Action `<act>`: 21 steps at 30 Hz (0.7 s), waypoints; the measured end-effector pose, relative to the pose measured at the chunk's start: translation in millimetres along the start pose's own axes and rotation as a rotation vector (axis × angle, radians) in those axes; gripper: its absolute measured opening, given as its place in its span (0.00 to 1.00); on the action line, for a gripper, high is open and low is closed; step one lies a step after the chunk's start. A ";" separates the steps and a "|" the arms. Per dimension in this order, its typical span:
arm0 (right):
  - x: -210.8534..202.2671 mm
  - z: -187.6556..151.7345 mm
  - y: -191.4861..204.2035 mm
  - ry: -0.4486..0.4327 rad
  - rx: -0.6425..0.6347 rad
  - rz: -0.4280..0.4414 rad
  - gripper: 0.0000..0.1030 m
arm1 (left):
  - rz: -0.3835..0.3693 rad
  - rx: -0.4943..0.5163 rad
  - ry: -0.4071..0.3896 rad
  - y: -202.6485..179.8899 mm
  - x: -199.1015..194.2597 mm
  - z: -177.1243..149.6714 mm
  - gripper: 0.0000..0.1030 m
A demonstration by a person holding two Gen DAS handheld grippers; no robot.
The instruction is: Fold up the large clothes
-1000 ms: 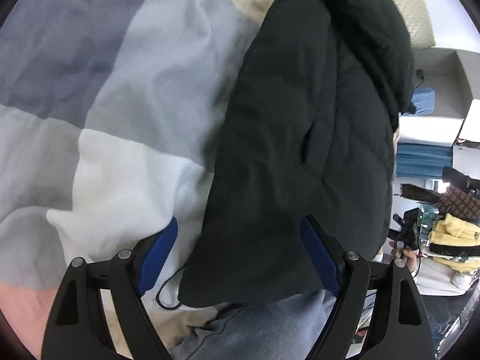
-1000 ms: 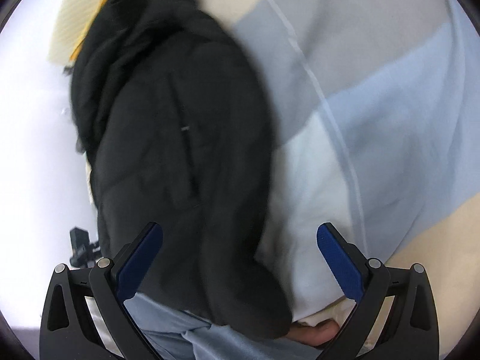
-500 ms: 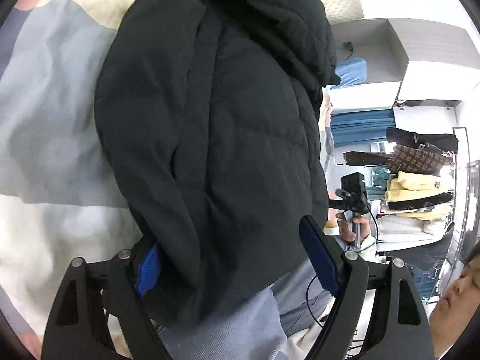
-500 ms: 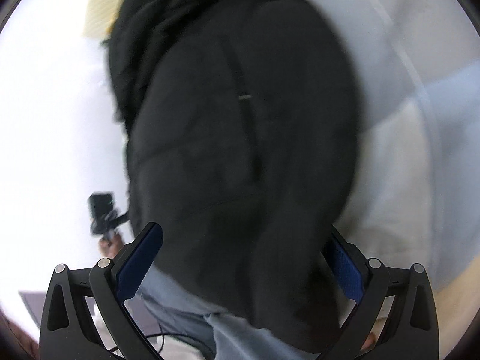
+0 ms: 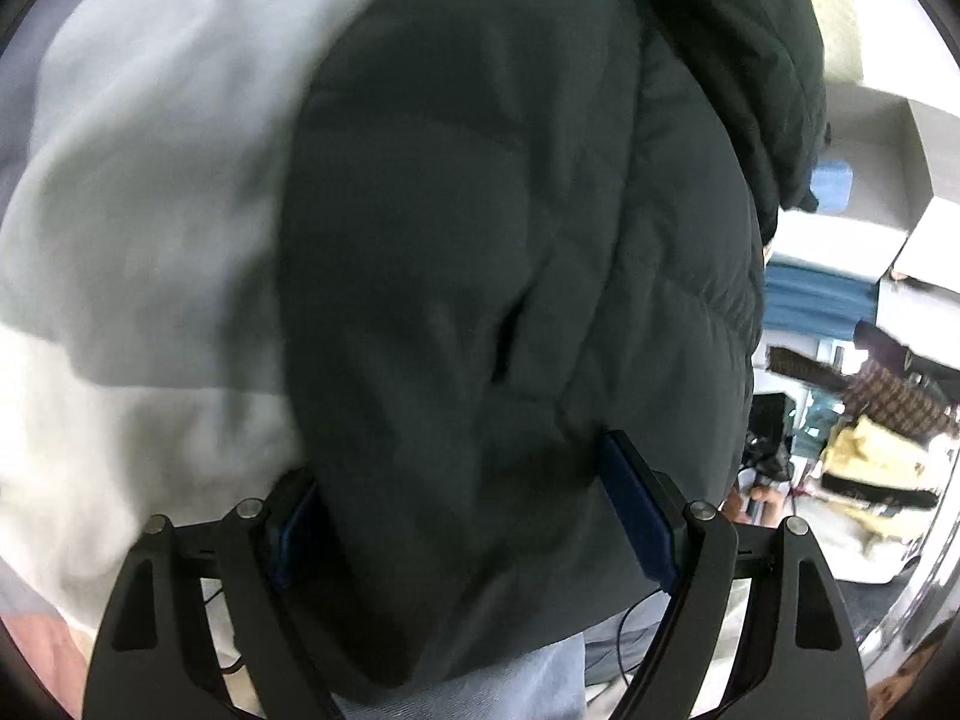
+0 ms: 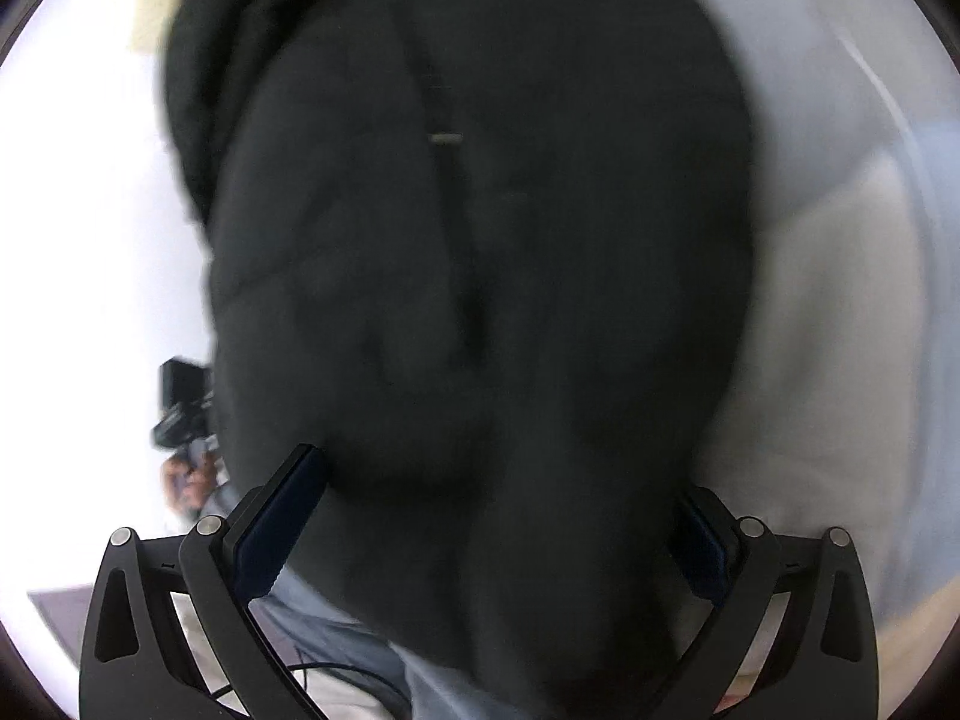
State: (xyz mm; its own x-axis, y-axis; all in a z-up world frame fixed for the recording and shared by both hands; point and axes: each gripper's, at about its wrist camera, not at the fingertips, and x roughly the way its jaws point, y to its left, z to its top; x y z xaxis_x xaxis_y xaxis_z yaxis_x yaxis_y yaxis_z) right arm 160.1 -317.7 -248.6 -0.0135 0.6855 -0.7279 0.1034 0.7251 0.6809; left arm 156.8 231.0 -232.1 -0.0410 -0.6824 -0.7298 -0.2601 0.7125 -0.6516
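Note:
A black quilted puffer jacket (image 5: 510, 240) lies lengthwise on a bed with a patchwork duvet (image 5: 150, 210) of pale grey and white. My left gripper (image 5: 459, 462) is open wide, low over the jacket's near end, and the bulky fabric fills the gap between its blue pads (image 5: 636, 510). In the right wrist view the jacket (image 6: 480, 240) covers most of the picture. My right gripper (image 6: 498, 471) is open just as wide at that near end, its right finger (image 6: 702, 546) half hidden by the fabric. The picture is blurred.
A person's grey-blue trouser leg (image 5: 480, 696) sits just below the jacket's hem. Right of the bed are white shelves (image 5: 870, 138) and a stack of folded clothes (image 5: 870, 456). A hand with a black device (image 6: 186, 420) shows at the left. The duvet (image 6: 840, 300) lies to the right.
Both grippers have closed in on the jacket's near end. The left gripper's left finger, over the duvet before, now sits against the jacket. The jaws have kept their width.

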 end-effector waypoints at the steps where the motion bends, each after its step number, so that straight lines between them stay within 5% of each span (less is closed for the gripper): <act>1: -3.3 -1.9 9.9 -0.022 -0.045 0.014 0.96 | -0.005 0.034 0.007 -7.1 2.5 1.9 0.81; 5: -13.3 -9.4 29.1 -0.100 -0.128 0.023 0.82 | -0.054 0.149 -0.019 -32.5 -1.2 -3.2 0.81; 9: -17.1 -11.2 21.5 -0.160 -0.062 0.052 0.64 | -0.082 0.152 -0.050 -44.0 -0.8 -2.5 0.80; 11: -22.9 -13.9 14.6 -0.195 -0.031 0.040 0.44 | -0.052 0.146 -0.060 -46.1 2.7 -0.7 0.77; 14: -36.6 -21.1 9.5 -0.244 -0.028 0.052 0.25 | -0.035 0.121 -0.087 -48.3 3.4 0.8 0.64; 16: -41.6 -23.0 12.2 -0.269 -0.059 0.064 0.18 | -0.033 0.109 -0.106 -46.7 -0.3 -0.8 0.52; 18: -45.9 -23.6 19.7 -0.309 -0.099 0.085 0.13 | -0.029 0.105 -0.131 -47.8 -6.5 -4.6 0.30; 21: -55.0 -30.1 32.4 -0.381 -0.139 0.165 0.08 | -0.039 0.096 -0.178 -59.3 -17.7 -10.2 0.13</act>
State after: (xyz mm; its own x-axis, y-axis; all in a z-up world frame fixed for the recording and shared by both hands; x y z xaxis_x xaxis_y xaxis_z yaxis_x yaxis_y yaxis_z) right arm 134.3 -329.9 -184.1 0.3622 0.7384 -0.5688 -0.0618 0.6279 0.7758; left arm 163.1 199.1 -178.4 0.1409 -0.6764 -0.7230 -0.1645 0.7041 -0.6908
